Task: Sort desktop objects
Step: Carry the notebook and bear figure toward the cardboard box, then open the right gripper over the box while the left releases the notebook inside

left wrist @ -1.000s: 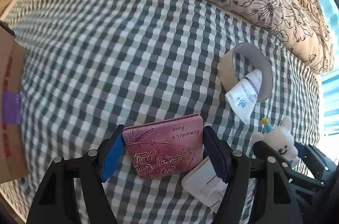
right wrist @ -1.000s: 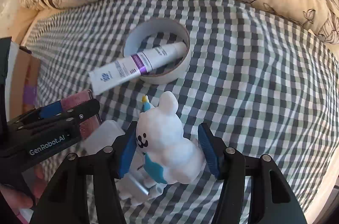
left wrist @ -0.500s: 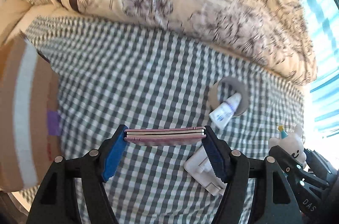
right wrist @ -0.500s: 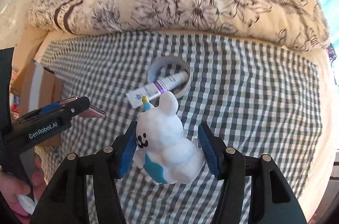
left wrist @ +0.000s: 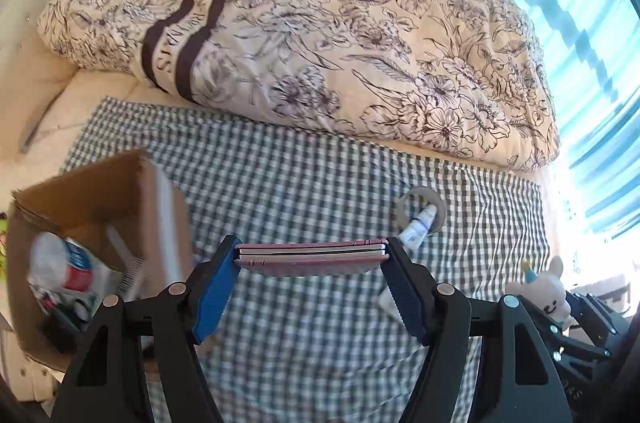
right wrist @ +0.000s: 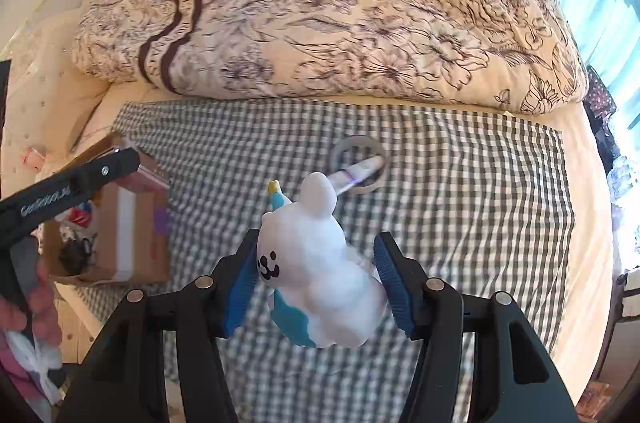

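My left gripper (left wrist: 310, 259) is shut on a flat pink case (left wrist: 311, 257), held level and edge-on above the checked cloth. It also shows in the right wrist view as a black arm (right wrist: 68, 189) over the cardboard box (right wrist: 136, 235). My right gripper (right wrist: 316, 275) is shut on a white plush toy (right wrist: 320, 263) with a blue belly and a small party hat, lifted off the cloth. The same toy (left wrist: 546, 293) appears at the right edge of the left wrist view. A tape roll (right wrist: 360, 163) lies on the cloth with a white tube (right wrist: 358, 171) resting in it.
The open cardboard box (left wrist: 100, 223) at the left holds several items. A green-and-white checked cloth (left wrist: 320, 183) covers the bed. A floral quilt (left wrist: 300, 35) is bunched along the far side. A bright window (left wrist: 592, 63) is at the right. A hand (right wrist: 36, 303) holds the left gripper's handle.
Both grippers have risen well above the cloth with their loads. The left one swung left, bringing the open box into view below it; a white item on the cloth is now hidden.
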Tool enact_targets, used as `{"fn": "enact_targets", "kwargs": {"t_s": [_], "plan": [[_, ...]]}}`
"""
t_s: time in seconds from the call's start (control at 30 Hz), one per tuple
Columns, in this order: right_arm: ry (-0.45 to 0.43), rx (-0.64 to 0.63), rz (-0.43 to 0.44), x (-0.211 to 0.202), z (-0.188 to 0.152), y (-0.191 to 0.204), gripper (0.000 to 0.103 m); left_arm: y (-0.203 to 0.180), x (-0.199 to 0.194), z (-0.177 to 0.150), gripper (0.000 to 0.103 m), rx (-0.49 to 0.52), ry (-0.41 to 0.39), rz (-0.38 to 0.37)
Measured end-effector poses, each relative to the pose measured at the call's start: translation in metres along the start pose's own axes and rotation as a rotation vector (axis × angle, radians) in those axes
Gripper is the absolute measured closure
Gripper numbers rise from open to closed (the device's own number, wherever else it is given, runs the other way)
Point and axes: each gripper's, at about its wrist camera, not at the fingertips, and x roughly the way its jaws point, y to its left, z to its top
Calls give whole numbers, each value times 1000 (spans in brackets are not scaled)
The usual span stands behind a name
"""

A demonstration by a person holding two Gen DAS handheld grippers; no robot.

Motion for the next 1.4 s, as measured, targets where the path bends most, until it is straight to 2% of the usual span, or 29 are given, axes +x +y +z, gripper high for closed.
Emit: {"fn": "enact_targets", "kwargs": {"t_s": [0.17, 0.33, 0.47, 0.67, 0.8, 0.83, 0.87, 0.9, 0.93, 0.97, 1.0, 1.1, 1.4], "plan": [[-11, -8, 51, -10, -1, 72, 46, 56, -30, 4, 30, 28, -8, -10], [-33, -48, 119, -12, 3, 157, 46, 120, -55, 12, 30, 48, -28, 25], [-24, -97, 164, -1, 4, 222, 46, 171, -66, 16, 30, 24, -41, 59], [27, -135, 201, 28, 2, 284, 46, 227, -62, 14, 30, 6, -22, 92], [56, -148, 219, 45, 1, 306, 46, 254, -52, 7, 30, 0, 14, 89], [61, -151, 225, 47, 1, 309, 40, 258, -48, 6, 30, 0, 30, 84], [54, -162, 195, 47, 1, 314, 22, 261, -45, 6, 30, -2, 47, 69], [42, -171, 161, 46, 0, 318, 15, 263, -42, 6, 28, -3, 67, 58], [33, -174, 154, 45, 0, 320, 13, 264, -41, 7, 24, -3, 74, 62], [28, -170, 159, 44, 1, 321, 13, 264, -40, 8, 9, 1, 73, 87], [24, -163, 161, 43, 2, 321, 13, 264, -42, 11, 4, 13, 57, 127], [15, -159, 137, 39, 2, 320, 13, 264, -48, 18, 4, 19, 24, 102], [-21, -109, 96, 23, 1, 290, 13, 239, -48, 29, 4, 51, 14, 72]]}}
